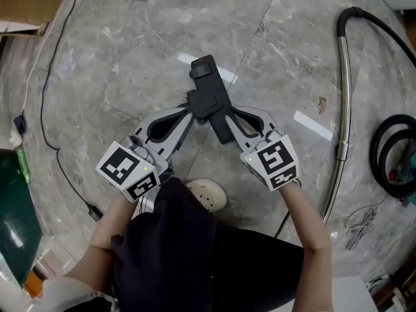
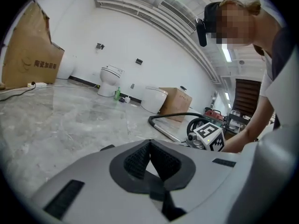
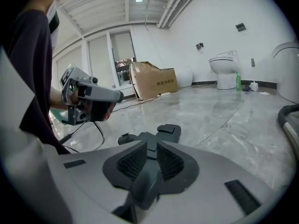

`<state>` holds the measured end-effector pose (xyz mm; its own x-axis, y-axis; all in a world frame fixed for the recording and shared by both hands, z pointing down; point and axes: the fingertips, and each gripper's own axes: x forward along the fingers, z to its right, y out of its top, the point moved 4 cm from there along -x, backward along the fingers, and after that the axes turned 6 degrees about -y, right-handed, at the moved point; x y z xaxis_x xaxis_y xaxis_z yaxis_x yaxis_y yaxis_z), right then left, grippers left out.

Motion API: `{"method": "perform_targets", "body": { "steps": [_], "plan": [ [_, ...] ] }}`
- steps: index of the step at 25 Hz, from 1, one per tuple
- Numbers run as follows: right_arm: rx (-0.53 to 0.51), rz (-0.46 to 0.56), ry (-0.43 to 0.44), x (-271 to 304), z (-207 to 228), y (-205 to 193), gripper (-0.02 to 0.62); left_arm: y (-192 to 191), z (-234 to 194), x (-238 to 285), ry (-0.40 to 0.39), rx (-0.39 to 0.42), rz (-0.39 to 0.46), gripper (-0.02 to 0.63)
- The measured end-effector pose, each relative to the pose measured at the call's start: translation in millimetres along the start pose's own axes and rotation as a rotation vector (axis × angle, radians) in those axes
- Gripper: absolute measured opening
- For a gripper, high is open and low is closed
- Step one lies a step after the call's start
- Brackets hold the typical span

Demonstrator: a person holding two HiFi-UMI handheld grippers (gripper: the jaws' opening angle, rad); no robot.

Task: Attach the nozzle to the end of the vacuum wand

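Observation:
A black vacuum nozzle hangs above the marble floor in the middle of the head view. My right gripper is shut on its near end, and in the right gripper view the nozzle runs forward from between the pads. My left gripper is shut, its tips against the nozzle's left side; whether it pinches any part of it I cannot tell. The metal vacuum wand lies on the floor to the right, apart from both grippers, with a black hose at its far end.
A coiled black hose and loose cords lie at the right edge. A thin cable crosses the floor at left. My white shoe is below the grippers. A toilet and a cardboard box stand by the walls.

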<state>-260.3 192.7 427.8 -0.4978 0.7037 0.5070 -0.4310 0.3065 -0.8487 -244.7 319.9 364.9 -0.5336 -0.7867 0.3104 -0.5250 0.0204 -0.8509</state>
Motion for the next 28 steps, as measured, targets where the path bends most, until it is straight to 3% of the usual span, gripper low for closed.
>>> {"method": "perform_targets", "body": {
  "steps": [3,6,8,13,16,19,24,28],
  "plan": [
    [0.018,-0.060,-0.036,16.4,0.8,-11.5,0.251,-2.0,-19.3,-11.9,0.035,-0.030,0.030,0.008],
    [0.016,-0.097,-0.110,28.9,-1.7,-14.0,0.374,-6.8,-31.9,-22.6,0.070,-0.042,0.040,0.008],
    [0.023,-0.137,-0.148,39.0,-9.2,-15.6,0.419,-12.3,-37.0,-29.0,0.094,-0.057,0.039,0.008],
    [0.071,-0.329,-0.268,55.5,-18.7,-42.4,0.425,-24.8,-43.3,-40.9,0.136,-0.109,0.060,0.008],
    [0.067,-0.380,-0.350,57.6,-12.3,-52.7,0.423,-30.1,-47.3,-42.0,0.143,-0.093,0.048,0.008],
    [0.148,-0.431,-0.308,58.0,-10.3,-64.9,0.423,-31.9,-51.1,-42.1,0.146,-0.096,0.052,0.008],
    [0.001,-0.534,-0.265,60.1,-18.5,-75.6,0.423,-33.3,-57.8,-32.9,0.135,-0.107,0.050,0.008],
    [0.010,-0.531,-0.283,60.8,-19.6,-74.0,0.394,-32.2,-61.5,-25.1,0.129,-0.101,0.051,0.008]
  ]
}}
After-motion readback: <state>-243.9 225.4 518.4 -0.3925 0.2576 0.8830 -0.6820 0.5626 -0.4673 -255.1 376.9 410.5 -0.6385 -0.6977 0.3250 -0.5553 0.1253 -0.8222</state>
